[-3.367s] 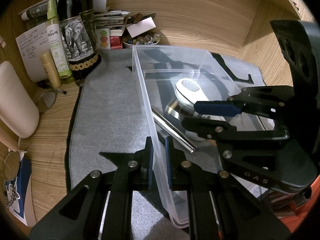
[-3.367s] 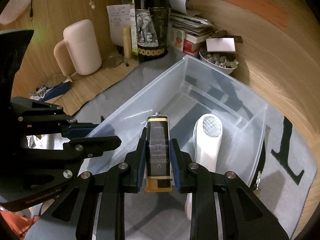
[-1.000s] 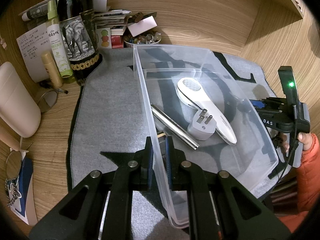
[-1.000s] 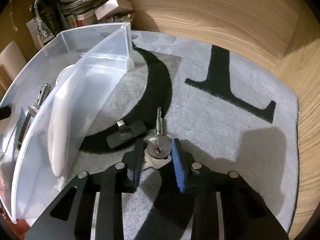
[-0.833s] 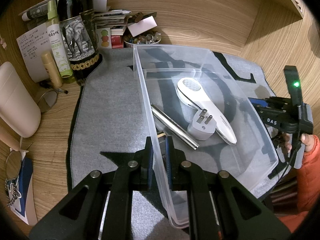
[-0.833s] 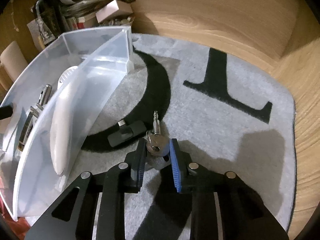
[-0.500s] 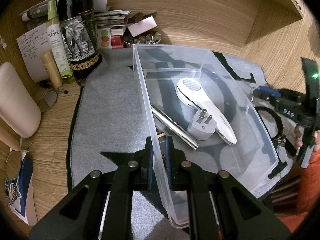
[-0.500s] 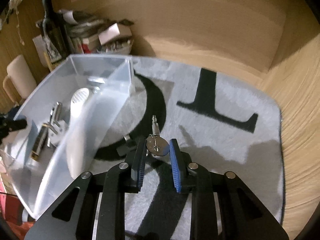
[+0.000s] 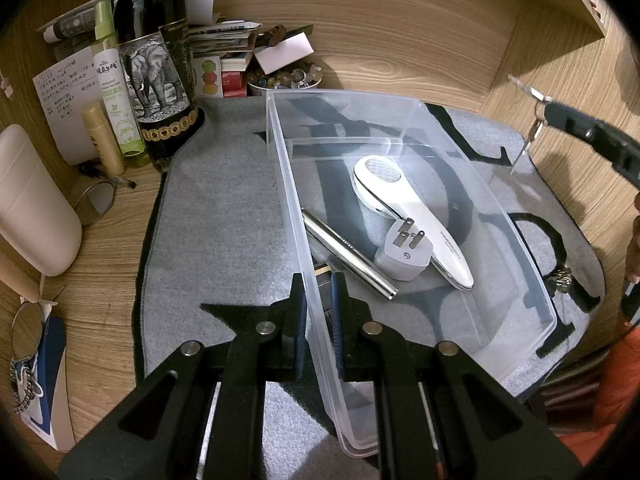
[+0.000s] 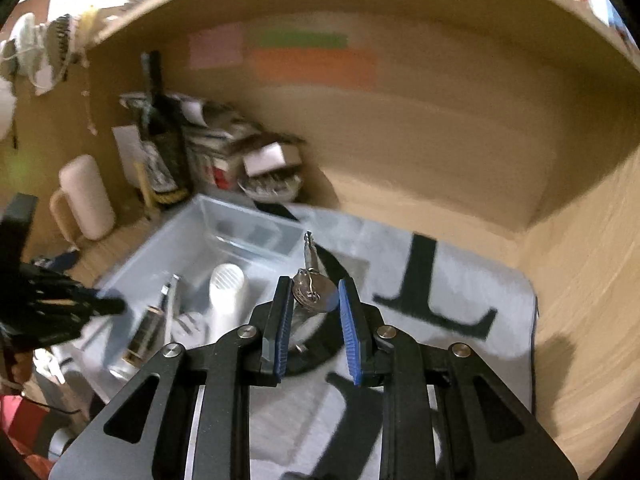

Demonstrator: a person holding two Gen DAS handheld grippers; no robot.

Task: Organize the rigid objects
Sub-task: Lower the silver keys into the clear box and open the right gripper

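My left gripper (image 9: pixel 318 280) is shut on the near left wall of the clear plastic bin (image 9: pixel 400 100). In the bin lie a white handheld device (image 9: pixel 412 216), a white plug adapter (image 9: pixel 404 256), a silver tube (image 9: pixel 348 252) and a black-and-gold lighter (image 9: pixel 326 276). My right gripper (image 10: pixel 314 292) is shut on a bunch of keys (image 10: pixel 310 286), one key pointing forward. It hangs in the air above the grey mat (image 10: pixel 460 280), right of the bin (image 10: pixel 192 224). In the left wrist view the right gripper (image 9: pixel 548 108) holds the keys (image 9: pixel 534 130) high at the right edge.
A wine bottle with an elephant label (image 9: pixel 156 60), a spray bottle (image 9: pixel 114 80), a bowl of beads (image 9: pixel 284 78) and papers crowd the back left. A beige rounded object (image 9: pixel 32 208) stands at the left. A small metal trinket (image 9: pixel 560 280) lies right of the bin. Wooden walls enclose the desk.
My right gripper has closed on the keys and lifted them off the mat, tilting up toward the bin. The left gripper and the bin have stayed still.
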